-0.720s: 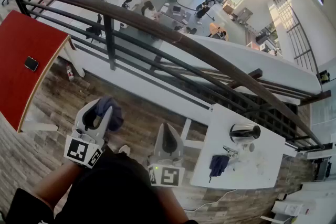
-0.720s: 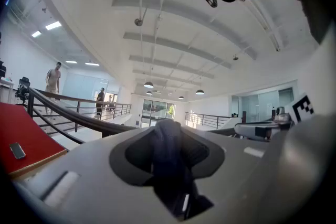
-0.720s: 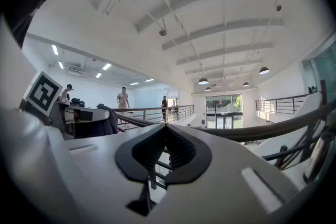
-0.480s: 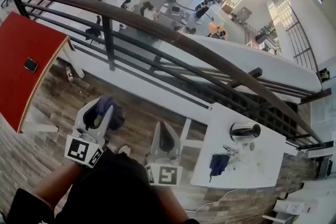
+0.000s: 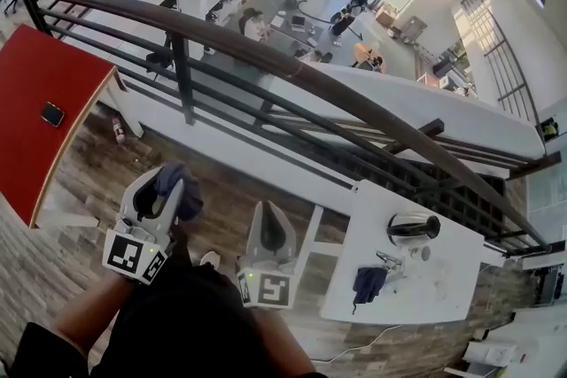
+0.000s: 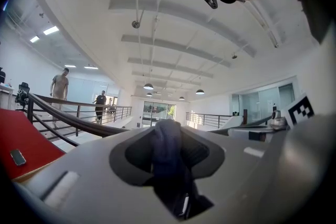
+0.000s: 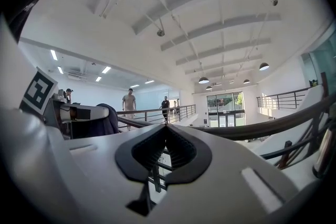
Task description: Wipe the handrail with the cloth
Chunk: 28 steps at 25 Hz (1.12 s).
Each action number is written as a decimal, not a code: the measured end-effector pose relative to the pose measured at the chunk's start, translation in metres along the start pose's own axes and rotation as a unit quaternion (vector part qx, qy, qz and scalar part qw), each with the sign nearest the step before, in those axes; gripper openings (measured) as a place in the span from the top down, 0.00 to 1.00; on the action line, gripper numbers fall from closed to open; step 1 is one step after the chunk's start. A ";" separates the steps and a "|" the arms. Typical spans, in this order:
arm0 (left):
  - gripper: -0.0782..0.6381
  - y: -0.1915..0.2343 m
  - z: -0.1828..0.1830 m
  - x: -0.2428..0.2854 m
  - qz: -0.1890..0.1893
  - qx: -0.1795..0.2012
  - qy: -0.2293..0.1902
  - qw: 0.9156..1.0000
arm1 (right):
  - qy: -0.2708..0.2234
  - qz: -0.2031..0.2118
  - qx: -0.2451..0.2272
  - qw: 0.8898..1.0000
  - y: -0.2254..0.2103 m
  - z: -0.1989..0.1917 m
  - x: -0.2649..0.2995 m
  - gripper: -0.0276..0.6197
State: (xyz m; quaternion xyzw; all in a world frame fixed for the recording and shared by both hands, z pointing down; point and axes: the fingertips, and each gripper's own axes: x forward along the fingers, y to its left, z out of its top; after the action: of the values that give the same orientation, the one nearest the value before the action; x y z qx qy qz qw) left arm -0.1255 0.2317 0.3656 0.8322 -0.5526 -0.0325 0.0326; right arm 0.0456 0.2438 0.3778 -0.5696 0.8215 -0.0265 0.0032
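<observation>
A dark curved handrail (image 5: 266,57) on black bars runs from the upper left to the lower right of the head view. It also crosses the left gripper view as the handrail (image 6: 68,118) and the right gripper view as the handrail (image 7: 262,126). My left gripper (image 5: 168,183) is shut on a dark blue cloth (image 5: 177,190), which bulges between its jaws as the cloth (image 6: 167,152). It is held low, well short of the rail. My right gripper (image 5: 270,221) is beside it, shut with nothing in it.
A red table (image 5: 44,111) with a phone (image 5: 52,113) stands at the left. A white table (image 5: 416,279) at the right carries a metal kettle (image 5: 412,227) and a second dark cloth (image 5: 365,283). Beyond the rail is an open drop to a lower floor.
Both grippers have shifted slightly left and a little nearer to me. The cloth stays clamped in the left gripper.
</observation>
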 end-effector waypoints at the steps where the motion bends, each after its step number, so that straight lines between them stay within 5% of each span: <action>1: 0.73 0.002 0.001 0.003 -0.001 0.001 0.000 1.000 | 0.001 0.003 -0.002 1.000 0.002 0.000 0.003 0.95; 10: 0.73 0.037 0.005 0.038 -0.004 -0.004 0.006 1.000 | -0.001 0.022 -0.024 0.999 0.026 0.020 0.036 0.95; 19: 0.72 0.091 0.011 0.122 0.002 -0.034 0.018 0.999 | 0.019 0.009 -0.011 1.000 0.000 0.015 0.114 0.95; 28: 0.72 0.201 0.046 0.198 0.061 0.021 -0.019 0.998 | 0.031 0.014 -0.034 0.999 -0.002 0.022 0.206 0.95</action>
State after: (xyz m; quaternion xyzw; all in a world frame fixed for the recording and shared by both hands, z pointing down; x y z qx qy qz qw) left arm -0.2370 -0.0295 0.3339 0.7967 -0.6034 -0.0345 0.0065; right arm -0.0246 0.0491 0.3609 -0.5565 0.8296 -0.0161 -0.0413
